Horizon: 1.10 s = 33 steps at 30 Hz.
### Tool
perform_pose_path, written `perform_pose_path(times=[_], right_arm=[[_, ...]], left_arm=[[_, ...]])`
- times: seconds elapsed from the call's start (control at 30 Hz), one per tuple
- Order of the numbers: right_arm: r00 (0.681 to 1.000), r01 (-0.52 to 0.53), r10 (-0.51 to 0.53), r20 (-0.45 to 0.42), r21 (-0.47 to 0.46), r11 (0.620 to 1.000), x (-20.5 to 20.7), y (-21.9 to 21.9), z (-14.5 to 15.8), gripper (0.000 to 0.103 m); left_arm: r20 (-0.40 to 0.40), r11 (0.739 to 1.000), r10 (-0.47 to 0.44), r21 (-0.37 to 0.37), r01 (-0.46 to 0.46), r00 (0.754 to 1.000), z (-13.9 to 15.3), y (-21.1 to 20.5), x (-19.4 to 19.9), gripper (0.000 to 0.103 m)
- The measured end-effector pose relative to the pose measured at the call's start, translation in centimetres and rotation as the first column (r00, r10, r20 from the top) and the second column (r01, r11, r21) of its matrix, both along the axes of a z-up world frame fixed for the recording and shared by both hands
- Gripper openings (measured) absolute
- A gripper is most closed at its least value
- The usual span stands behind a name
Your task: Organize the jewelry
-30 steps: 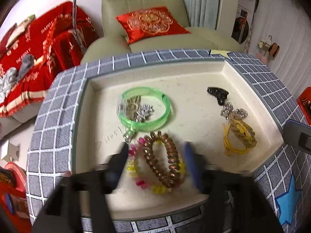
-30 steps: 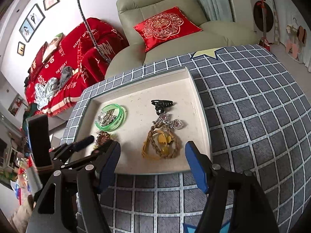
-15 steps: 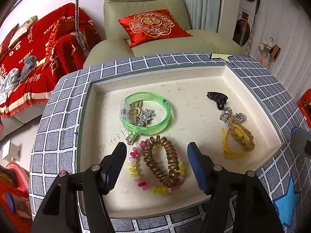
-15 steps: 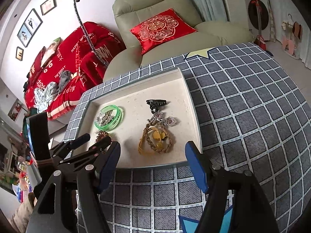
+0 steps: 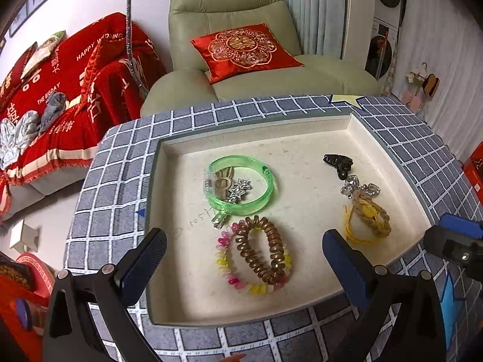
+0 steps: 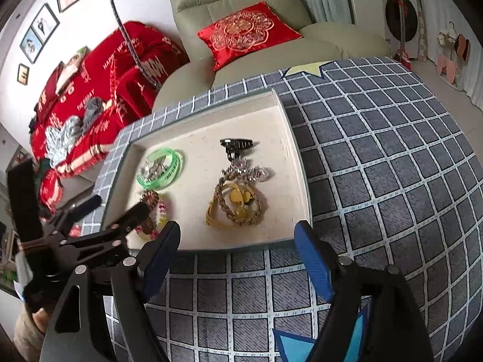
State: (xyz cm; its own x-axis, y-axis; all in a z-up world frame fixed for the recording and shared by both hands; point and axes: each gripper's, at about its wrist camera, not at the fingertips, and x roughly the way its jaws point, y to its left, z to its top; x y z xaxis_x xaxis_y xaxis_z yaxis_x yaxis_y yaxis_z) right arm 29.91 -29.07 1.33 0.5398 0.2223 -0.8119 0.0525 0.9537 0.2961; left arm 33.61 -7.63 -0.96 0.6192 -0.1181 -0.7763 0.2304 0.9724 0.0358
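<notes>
A cream tray on a grey checked cloth holds jewelry. A green bangle lies around silver clips. A bronze coil tie lies on a pink and yellow bead bracelet. A black claw clip, crystal charms and a braided yellow cord bracelet lie at the right. My left gripper is open and empty above the tray's near edge. My right gripper is open and empty over the cloth, just in front of the tray; the cord bracelet lies beyond it.
A green armchair with a red cushion stands behind the table. A red covered sofa is at the left. The left gripper's body shows at the left of the right wrist view.
My left gripper has risen and drawn back from the coil tie and bead bracelet, which stay in the tray. My right gripper has moved closer to the tray.
</notes>
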Motion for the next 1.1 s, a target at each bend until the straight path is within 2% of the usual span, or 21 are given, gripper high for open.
perform_pose_path(times=[0.13, 0.3, 0.33, 0.5, 0.87, 1.1], right_arm=[[1.000, -0.010, 0.009, -0.014, -0.045, 0.999, -0.1, 0.6, -0.4, 0.087], [0.999, -0.018, 0.020, 0.032, -0.084, 0.996, -0.8, 1.2, 0.1, 0.089], [0.999, -0.020, 0.023, 0.031, -0.094, 0.995, -0.9, 1.4, 0.1, 0.103], [0.996, -0.023, 0.036, 0.081, -0.155, 0.988, -1.8, 2.5, 0.7, 0.103], [0.998, -0.057, 0.064, 0.029, -0.196, 0.979, -3.8, 3.6, -0.6, 0.103], [0.996, -0.018, 0.039, 0.081, -0.242, 0.970, -6.8, 3.7, -0.7, 0.103]], left_arm=[[0.006, 1.000, 0.001, 0.024, -0.001, 1.000, 0.1, 0.2, -0.8, 0.103], [0.006, 0.999, 0.014, 0.032, -0.014, 1.000, 0.2, 1.3, -2.4, 0.103], [0.007, 0.999, 0.016, 0.031, -0.016, 1.000, 0.2, 1.4, -2.6, 0.103], [0.012, 0.999, 0.039, 0.011, -0.039, 0.999, 0.3, 2.4, -4.1, 0.103], [0.012, 0.996, 0.087, -0.002, -0.087, 0.996, -0.1, 3.8, -8.0, 0.103], [0.032, 0.988, 0.156, -0.026, -0.155, 0.987, -0.6, 5.2, -10.9, 0.103]])
